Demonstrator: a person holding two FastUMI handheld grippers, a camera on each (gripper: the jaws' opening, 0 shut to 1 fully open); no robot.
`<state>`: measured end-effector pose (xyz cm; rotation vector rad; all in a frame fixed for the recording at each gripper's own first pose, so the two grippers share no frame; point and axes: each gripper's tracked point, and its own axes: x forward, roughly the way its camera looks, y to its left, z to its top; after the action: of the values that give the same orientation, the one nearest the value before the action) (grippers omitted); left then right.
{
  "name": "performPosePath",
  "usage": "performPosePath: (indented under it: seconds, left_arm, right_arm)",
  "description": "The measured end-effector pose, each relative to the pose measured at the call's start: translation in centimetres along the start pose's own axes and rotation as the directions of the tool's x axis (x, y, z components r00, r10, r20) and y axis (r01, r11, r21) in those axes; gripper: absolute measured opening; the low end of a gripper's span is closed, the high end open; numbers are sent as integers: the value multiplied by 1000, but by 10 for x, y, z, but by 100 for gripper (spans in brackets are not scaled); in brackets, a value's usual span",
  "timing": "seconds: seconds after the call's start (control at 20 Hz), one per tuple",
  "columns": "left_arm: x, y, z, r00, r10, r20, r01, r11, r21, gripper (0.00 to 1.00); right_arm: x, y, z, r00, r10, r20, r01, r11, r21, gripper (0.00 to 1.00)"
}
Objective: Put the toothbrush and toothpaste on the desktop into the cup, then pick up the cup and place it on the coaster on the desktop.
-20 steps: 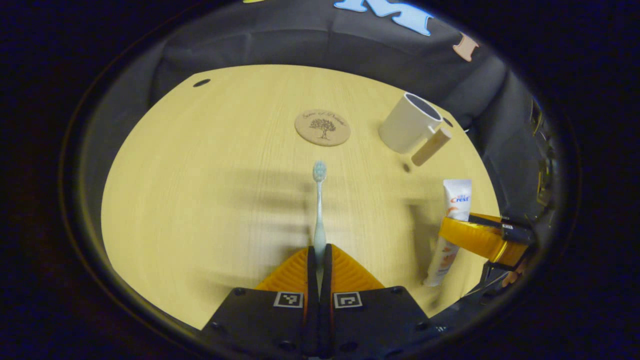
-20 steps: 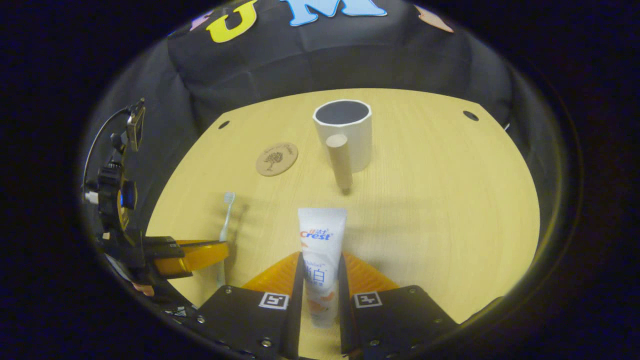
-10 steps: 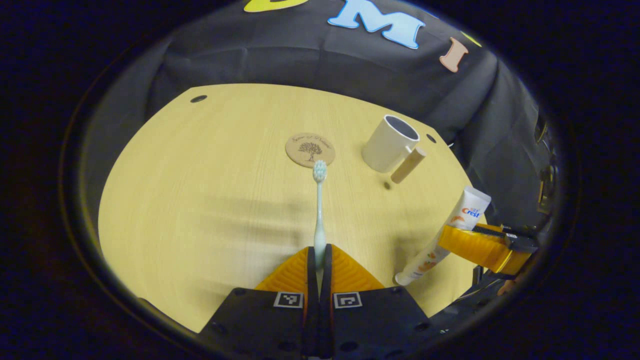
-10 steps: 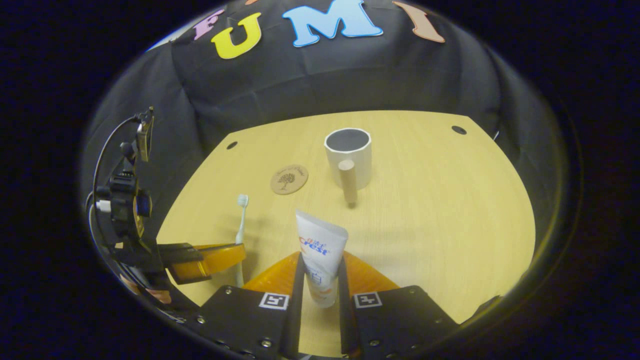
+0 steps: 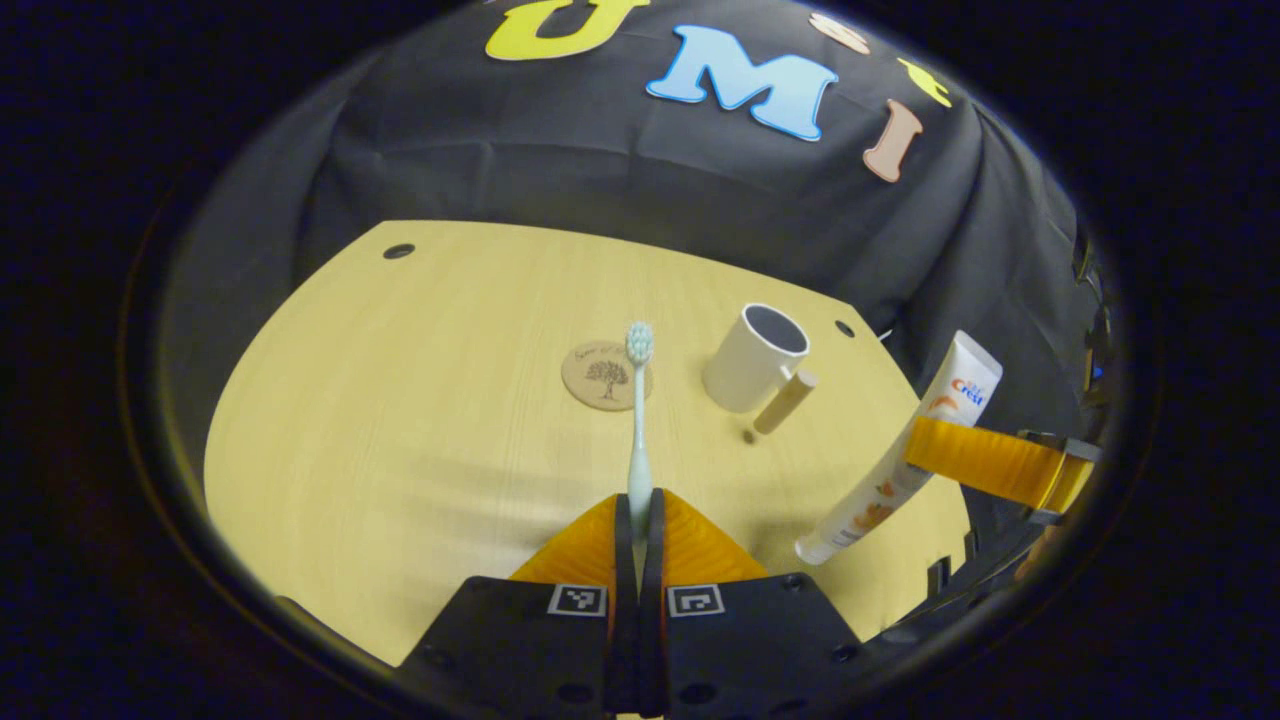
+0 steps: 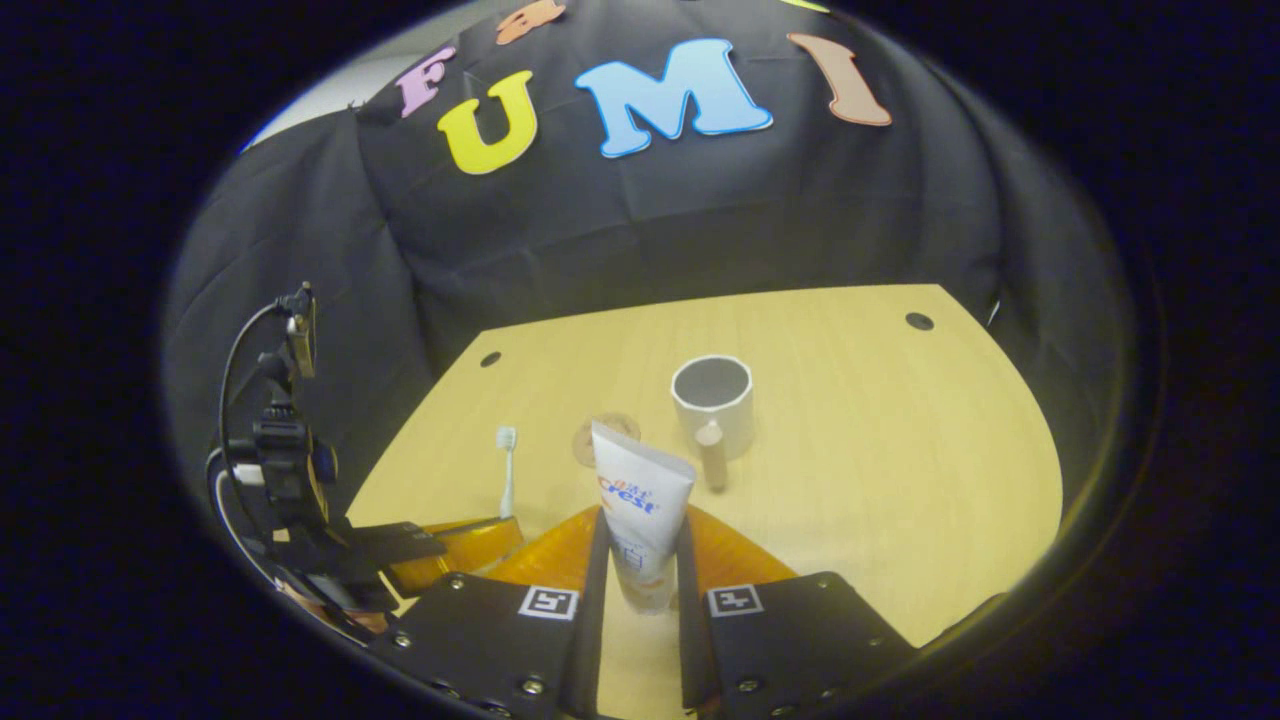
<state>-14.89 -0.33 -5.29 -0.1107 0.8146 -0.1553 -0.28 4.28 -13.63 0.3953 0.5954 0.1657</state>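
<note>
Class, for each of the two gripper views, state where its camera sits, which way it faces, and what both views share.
Left gripper view: rides on the left gripper, looking forward along the gripped toothbrush toward the coaster.
Right gripper view: rides on the right gripper, facing the cup past the gripped toothpaste.
Shared: desktop, cup, coaster, toothbrush, toothpaste; each shows the other gripper.

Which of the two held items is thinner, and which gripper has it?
The toothbrush, clamped in the left gripper; its handle is a slim stick, whereas the toothpaste in the right gripper is a broad tube.
</note>
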Motion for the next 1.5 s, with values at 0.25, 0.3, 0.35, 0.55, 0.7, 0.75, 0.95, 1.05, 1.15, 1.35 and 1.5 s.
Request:
performPosePath:
  seconds: [0.25, 0.3, 0.35, 0.55, 0.7, 0.75, 0.95, 1.05, 1.15, 1.35, 1.5]
  left_arm:
    - [-3, -7, 36, 996, 3, 93, -3, 1000, 4, 8]
    - [-4, -8, 42, 994, 6, 111, -6, 1000, 4, 8]
    - [-4, -9, 50, 992, 7, 128, -7, 1000, 2, 8]
    - [-6, -13, 76, 979, 18, 202, -17, 1000, -6, 8]
    - [-7, -15, 89, 970, 26, 242, -26, 1000, -2, 8]
    - [-9, -15, 92, 967, 30, 253, -31, 1000, 2, 8]
    - [-8, -17, 110, 958, 37, 283, -36, 999, -8, 8]
    - [-8, -16, 114, 954, 46, 297, -45, 999, -10, 8]
    - [-8, -17, 118, 950, 43, 309, -45, 999, -3, 8]
    - [-5, -14, 122, 950, 45, 309, -43, 999, -15, 8]
    - [0, -10, 122, 952, 55, 302, -51, 999, -20, 8]
  right_arm:
    - [10, -5, 48, 994, 10, 112, -11, 1000, 12, 32]
    - [11, -5, 58, 991, 13, 135, -15, 1000, 17, 32]
    - [14, -4, 67, 987, 16, 157, -20, 1000, 21, 32]
    - [27, -9, 104, 963, 7, 269, -14, 1000, 26, 32]
    - [39, -20, 128, 939, -31, 344, 29, 1000, 11, 32]
    - [44, -24, 135, 933, -41, 359, 41, 999, 8, 32]
    - [74, -42, 144, 919, -85, 385, 97, 995, -11, 32]
    - [91, -50, 143, 920, -102, 379, 125, 991, -37, 32]
    - [114, -58, 131, 937, -113, 331, 142, 988, -62, 32]
    - [146, -64, 106, 964, -114, 242, 145, 983, -113, 32]
    - [160, -69, 90, 973, -126, 194, 157, 975, -155, 32]
